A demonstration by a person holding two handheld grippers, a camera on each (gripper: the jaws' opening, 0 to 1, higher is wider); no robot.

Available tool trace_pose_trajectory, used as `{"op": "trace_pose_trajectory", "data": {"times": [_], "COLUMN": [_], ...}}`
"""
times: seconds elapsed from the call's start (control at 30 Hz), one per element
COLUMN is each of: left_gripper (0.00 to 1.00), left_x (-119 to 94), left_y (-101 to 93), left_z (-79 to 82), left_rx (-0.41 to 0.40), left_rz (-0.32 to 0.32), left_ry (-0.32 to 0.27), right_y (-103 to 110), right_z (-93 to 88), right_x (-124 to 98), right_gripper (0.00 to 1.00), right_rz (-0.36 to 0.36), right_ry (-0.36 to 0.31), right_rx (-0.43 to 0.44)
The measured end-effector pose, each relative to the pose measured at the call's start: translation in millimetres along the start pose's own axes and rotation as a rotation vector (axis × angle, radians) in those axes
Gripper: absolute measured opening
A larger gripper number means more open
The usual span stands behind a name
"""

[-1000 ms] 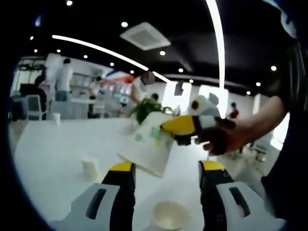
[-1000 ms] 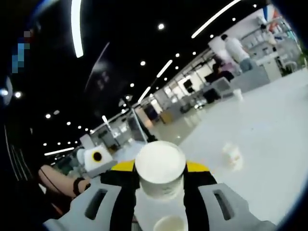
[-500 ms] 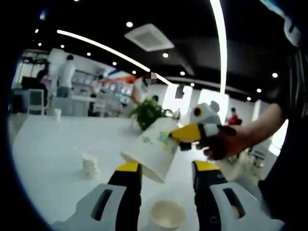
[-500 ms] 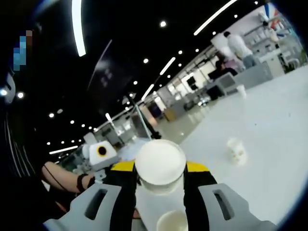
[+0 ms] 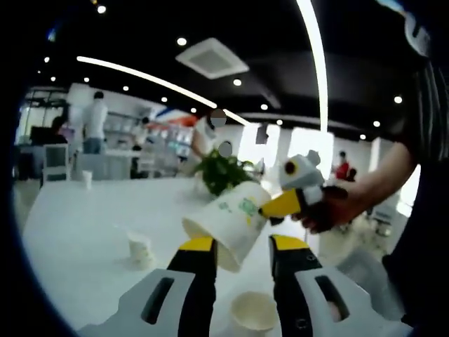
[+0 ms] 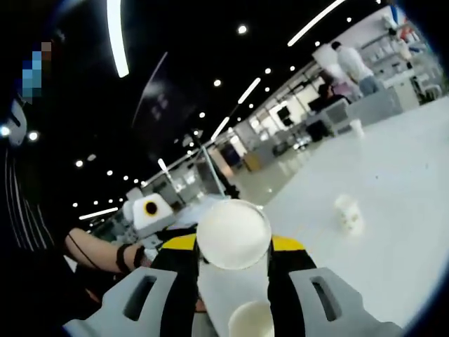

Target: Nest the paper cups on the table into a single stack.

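Two pairs of tongs work above the white tabletop (image 5: 84,232). The right tongs (image 6: 233,253), with yellow-tipped black jaws, are clenched on a paper cup (image 6: 233,235), held tilted in the air so that its smooth round white base faces the right gripper view. In the left gripper view the same cup (image 5: 228,221) shows its tapered side with a small green print and its open rim, gripped near the base by the right tongs (image 5: 277,206) in a person's hand (image 5: 330,207). The left tongs (image 5: 242,246) stand released, nothing between the jaws, just under the held cup. Below both pairs of tongs a second cup (image 5: 254,309) stands upright on the near part of the tabletop, open mouth up, pale and matte inside; the right gripper view catches its rim (image 6: 250,321) between the jaws. A third small cup (image 5: 139,250) stands well apart, toward the middle of the tabletop, and a fourth (image 5: 86,178) near the far edge. A green plant (image 5: 223,170) sits at the far edge. The tabletop is smooth and glossy; the room has a dark ceiling with long light strips and round spots, and people standing far off.
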State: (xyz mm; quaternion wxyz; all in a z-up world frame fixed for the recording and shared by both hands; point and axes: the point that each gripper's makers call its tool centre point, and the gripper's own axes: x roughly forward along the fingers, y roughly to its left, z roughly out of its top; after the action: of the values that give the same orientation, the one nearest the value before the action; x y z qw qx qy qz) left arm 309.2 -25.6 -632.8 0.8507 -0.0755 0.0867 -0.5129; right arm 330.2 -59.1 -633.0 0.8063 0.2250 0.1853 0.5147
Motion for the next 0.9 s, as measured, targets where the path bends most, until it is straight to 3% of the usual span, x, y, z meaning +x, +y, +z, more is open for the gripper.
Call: {"op": "trace_pose_trajectory", "data": {"times": [0.3,0.6,0.9], "left_gripper": [0.15,0.12,0.08], "left_x": [-2.7,-4.4,-6.6], "left_y": [1.2,-1.1,-8.7], "left_z": [-2.5,-2.1,-1.4], "left_rx": [0.026,0.019,0.065], "left_rz": [-0.004,-0.027,-0.075], "left_ry": [0.009,0.012,0.051], "right_y": [4.6,6.5,10.3], "right_z": [-3.7,-6.1,-13.4], "right_x": [1.7,1.2,-0.9], "right_gripper": [0.34,0.34,0.35], "right_rz": [0.035,0.073,0.110], "right_ry": [0.005,-0.008,0.005], "right_rx": [0.019,0.034,0.021]}}
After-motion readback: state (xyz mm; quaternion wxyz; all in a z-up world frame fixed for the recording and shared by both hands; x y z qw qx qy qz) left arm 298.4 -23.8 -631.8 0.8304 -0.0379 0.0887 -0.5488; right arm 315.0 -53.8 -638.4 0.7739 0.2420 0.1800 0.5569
